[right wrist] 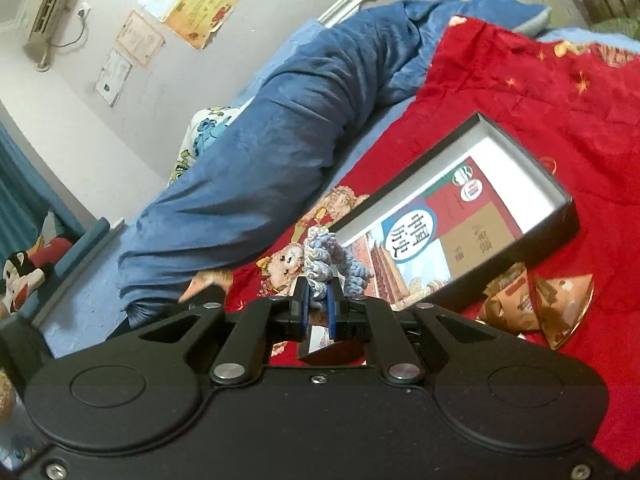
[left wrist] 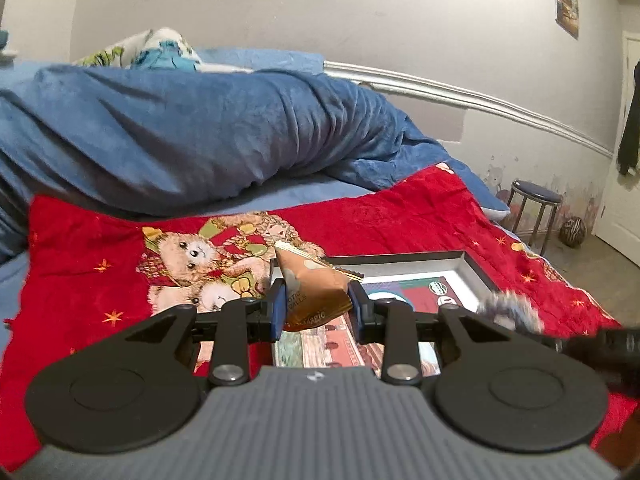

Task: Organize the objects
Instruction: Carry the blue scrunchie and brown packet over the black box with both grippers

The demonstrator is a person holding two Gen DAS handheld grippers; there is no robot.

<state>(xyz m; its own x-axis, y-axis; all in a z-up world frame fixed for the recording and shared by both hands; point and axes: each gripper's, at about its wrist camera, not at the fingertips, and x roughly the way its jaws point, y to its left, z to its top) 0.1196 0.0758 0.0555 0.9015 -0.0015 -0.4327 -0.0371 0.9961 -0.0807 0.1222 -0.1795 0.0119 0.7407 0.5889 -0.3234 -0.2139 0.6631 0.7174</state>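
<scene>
1. While the left gripper [left wrist: 317,307] hangs above the bed, its blue-padded fingers [left wrist: 278,312] pinch a small brown triangular snack packet [left wrist: 316,288] from both sides, lifted clear of the bedding.
2. Below and beyond the packet: a shallow black-rimmed rectangular box [left wrist: 460,258] with a white inner wall, resting on a red teddy-bear-print blanket [left wrist: 420,208].
3. A colourful textbook with a printed cover [right wrist: 436,228] lies flat inside the box.
4. Right gripper [right wrist: 318,306]: fingers pressed nearly together on a pale blue-grey crocheted yarn piece [right wrist: 320,256], held over the near end of the box; it could be a scrunchie, too blurred to say.
5. Two more brown snack packets [right wrist: 536,300] lie on the blanket just beside the box's long side.
6. A rumpled blue plush duvet [left wrist: 192,128] is heaped behind the blanket.
</scene>
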